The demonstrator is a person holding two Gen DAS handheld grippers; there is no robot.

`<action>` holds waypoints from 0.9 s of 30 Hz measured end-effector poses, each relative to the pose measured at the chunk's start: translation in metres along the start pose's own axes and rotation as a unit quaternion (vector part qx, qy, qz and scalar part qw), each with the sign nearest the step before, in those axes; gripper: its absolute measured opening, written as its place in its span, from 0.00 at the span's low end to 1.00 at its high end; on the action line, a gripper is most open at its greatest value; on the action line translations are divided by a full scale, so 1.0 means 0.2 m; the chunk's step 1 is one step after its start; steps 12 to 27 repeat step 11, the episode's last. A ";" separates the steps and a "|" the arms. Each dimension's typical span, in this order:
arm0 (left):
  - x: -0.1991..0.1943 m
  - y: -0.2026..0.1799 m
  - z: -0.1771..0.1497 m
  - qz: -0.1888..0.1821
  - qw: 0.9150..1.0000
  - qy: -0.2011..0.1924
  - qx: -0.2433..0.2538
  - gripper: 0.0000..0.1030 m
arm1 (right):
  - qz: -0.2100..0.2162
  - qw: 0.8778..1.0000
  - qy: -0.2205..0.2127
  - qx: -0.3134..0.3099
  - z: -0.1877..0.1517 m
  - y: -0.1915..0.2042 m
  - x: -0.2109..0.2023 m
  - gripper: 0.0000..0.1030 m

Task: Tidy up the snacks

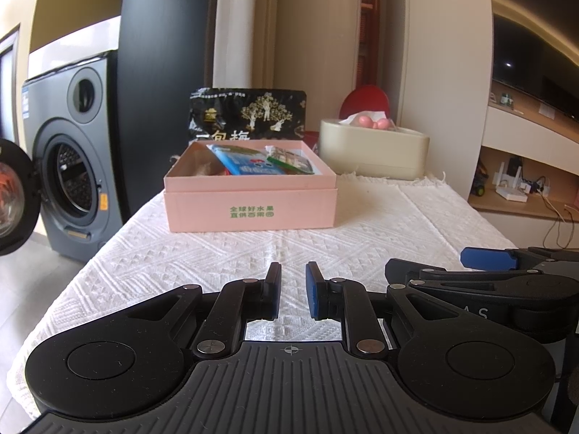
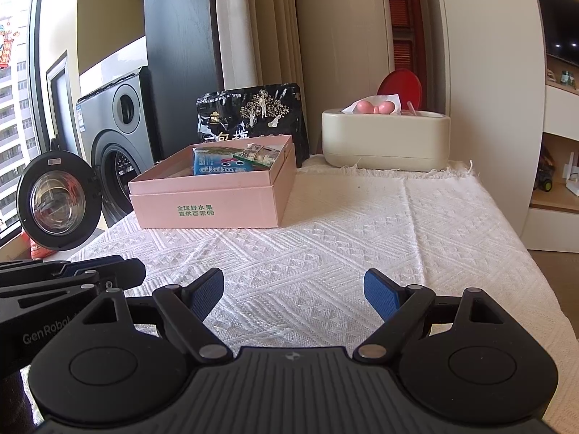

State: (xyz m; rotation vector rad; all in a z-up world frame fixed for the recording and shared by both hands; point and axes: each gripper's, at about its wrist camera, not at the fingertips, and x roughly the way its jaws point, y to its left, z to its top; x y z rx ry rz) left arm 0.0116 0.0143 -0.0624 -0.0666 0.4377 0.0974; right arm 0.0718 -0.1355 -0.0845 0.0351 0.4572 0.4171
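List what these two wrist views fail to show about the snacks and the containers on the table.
- Pink box: its floor and anything under the blue packet are hidden in both views by the near wall.
- Black snack bag: lower half is blocked by the pink box.
- Beige container: contents are below its rim; only tissue and pink balls show.
- Green packet: print is too small to read.

One pink box, two snack packets in it, one black bag, one tissue holder
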 end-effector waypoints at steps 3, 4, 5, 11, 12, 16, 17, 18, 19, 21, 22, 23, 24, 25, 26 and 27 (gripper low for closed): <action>0.00 0.00 0.00 -0.006 1.000 -0.002 0.000 0.18 | 0.000 1.000 0.003 -0.001 0.00 0.00 0.01 0.83; 0.00 0.00 0.00 -0.007 1.000 -0.003 0.000 0.18 | 0.001 1.000 0.005 0.000 0.00 0.00 0.01 0.83; 0.00 0.00 0.00 -0.007 1.000 -0.003 0.000 0.18 | 0.000 1.000 0.007 0.002 0.00 0.00 0.01 0.83; 0.03 0.05 -0.01 0.001 1.000 0.010 -0.028 0.18 | -0.011 0.999 0.023 0.020 0.00 -0.02 0.04 0.83; 0.03 0.05 -0.01 0.001 1.000 0.010 -0.028 0.18 | -0.011 0.999 0.023 0.020 0.00 -0.02 0.04 0.83; 0.03 0.05 -0.01 0.001 1.000 0.010 -0.028 0.18 | -0.011 0.999 0.023 0.020 0.00 -0.02 0.04 0.83; 0.03 0.05 -0.01 0.001 1.000 0.010 -0.028 0.18 | -0.011 0.999 0.023 0.020 0.00 -0.02 0.04 0.83; 0.03 0.05 -0.01 0.001 1.000 0.010 -0.028 0.18 | -0.011 0.999 0.023 0.020 0.00 -0.02 0.04 0.83; 0.03 0.05 -0.01 0.001 1.000 0.010 -0.028 0.18 | -0.011 0.999 0.023 0.020 0.00 -0.02 0.04 0.83; 0.03 0.05 -0.01 0.001 1.000 0.010 -0.028 0.18 | -0.011 0.999 0.023 0.020 0.00 -0.02 0.04 0.83; 0.03 0.05 -0.01 0.001 1.000 0.010 -0.028 0.18 | -0.011 0.999 0.023 0.020 0.00 -0.02 0.04 0.83; 0.03 0.05 -0.01 0.001 1.000 0.010 -0.028 0.18 | -0.011 0.999 0.023 0.020 0.00 -0.02 0.04 0.83; 0.03 0.05 -0.01 0.001 1.000 0.010 -0.028 0.18 | -0.011 0.999 0.023 0.020 0.00 -0.02 0.04 0.83; 0.03 0.05 -0.01 0.001 1.000 0.010 -0.028 0.18 | -0.011 0.999 0.023 0.020 0.00 -0.02 0.04 0.83; 0.03 0.05 -0.01 0.001 1.000 0.010 -0.028 0.18 | -0.011 0.999 0.023 0.020 0.00 -0.02 0.04 0.83; 0.03 0.05 -0.01 0.001 1.000 0.010 -0.028 0.18 | -0.011 0.999 0.023 0.020 0.00 -0.02 0.04 0.83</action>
